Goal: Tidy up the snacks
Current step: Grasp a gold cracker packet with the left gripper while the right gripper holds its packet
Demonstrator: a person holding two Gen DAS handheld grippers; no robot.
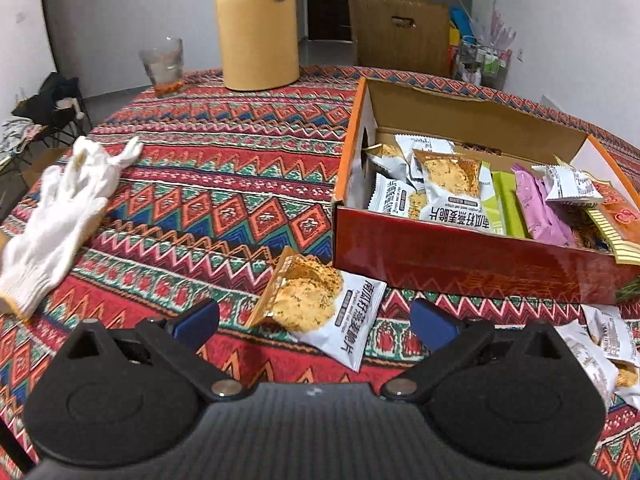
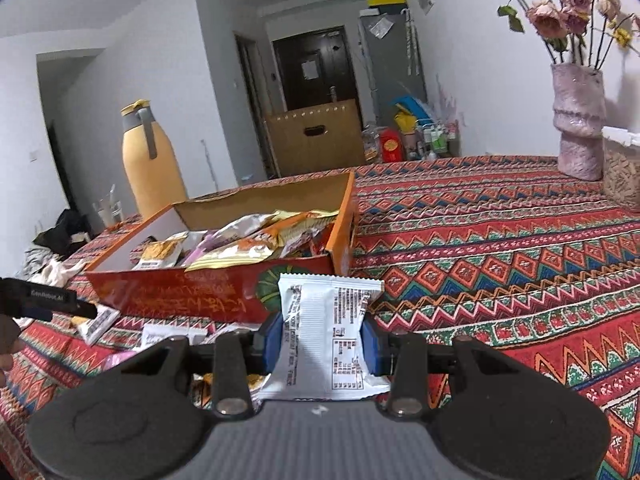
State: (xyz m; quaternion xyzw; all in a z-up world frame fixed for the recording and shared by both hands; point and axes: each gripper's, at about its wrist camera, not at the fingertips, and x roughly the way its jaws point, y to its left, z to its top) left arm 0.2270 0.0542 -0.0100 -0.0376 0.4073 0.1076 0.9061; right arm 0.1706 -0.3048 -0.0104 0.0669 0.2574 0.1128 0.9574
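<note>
The left tool [image 1: 314,318] hung over the counter [image 1: 224,184], which was covered by a red, green and blue zigzag-patterned cloth, with its two blue-padded fingers [image 1: 196,318] spread wide and nothing pinched. Between and just ahead of them a white-and-gold oat-crisp snack packet [image 1: 320,312] lay flat on the cloth, just beside the near red wall of the open orange-and-red cardboard box [image 1: 472,260]. That box was already part-filled: more white oat-crisp packets [image 1: 444,184] at its left end, then a green bar wrapper [image 1: 506,204] and a pink wrapper [image 1: 540,208] towards the right. Two more loose white packets [image 1: 608,344] lay on the cloth by the right tool finger. A pair of white knitted gloves [image 1: 68,208] rested well apart to the left, and a tall yellow thermos jug [image 1: 258,28] and a clear drinking glass [image 1: 162,62] stood at the far edge.

The right tool [image 2: 322,344] was pressed together on a white printed snack sachet [image 2: 326,328], which stood upright between the blue pads, printed back facing the camera. It was held in front of the box's right near corner, above the cloth. In that view the left tool showed at the left edge as a dark tip, with part of a hand [image 2: 8,344] behind it. A mauve ceramic vase [image 2: 578,120] of dried roses stood far right.
</note>
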